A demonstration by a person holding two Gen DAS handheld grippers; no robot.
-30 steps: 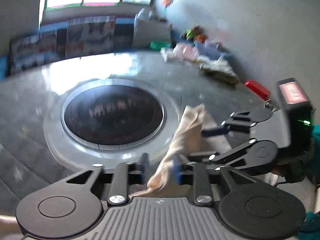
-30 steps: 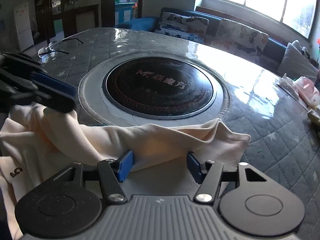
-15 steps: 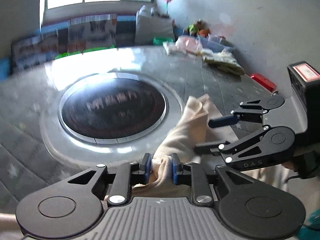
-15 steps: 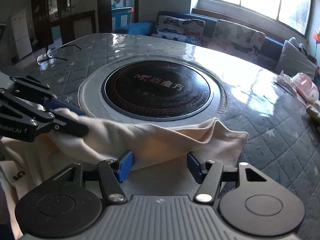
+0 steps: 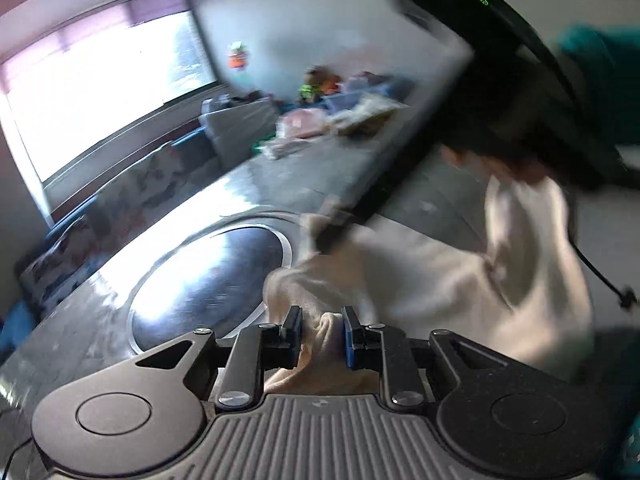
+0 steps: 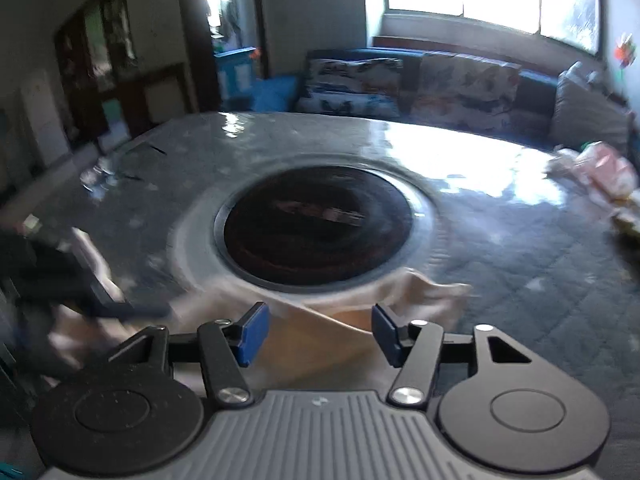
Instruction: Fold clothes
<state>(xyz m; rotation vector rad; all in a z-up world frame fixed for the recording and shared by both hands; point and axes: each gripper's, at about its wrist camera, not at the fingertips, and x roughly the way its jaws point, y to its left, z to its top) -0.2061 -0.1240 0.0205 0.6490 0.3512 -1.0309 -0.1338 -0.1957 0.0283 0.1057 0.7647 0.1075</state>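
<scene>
A cream garment (image 5: 440, 276) hangs bunched in the left wrist view, stretching right from my left gripper (image 5: 322, 330), which is shut on a fold of it. My right gripper (image 6: 318, 332) is open, its blue pads either side of the garment's edge (image 6: 424, 292), not closed on it. In the left wrist view the right gripper's body (image 5: 420, 120) crosses the frame, blurred, close over the cloth. The left gripper (image 6: 60, 284) shows blurred at the left of the right wrist view.
The grey quilted table (image 6: 540, 272) has a round black inset hotplate (image 6: 316, 228) in its middle. Bags and clutter (image 6: 600, 172) lie at the far right edge. A sofa (image 6: 440, 84) stands behind the table under the window.
Both grippers have swung quickly; the views are blurred and tilted. My left gripper has lifted the garment and pulled it up and to the side. The right gripper stays open.
</scene>
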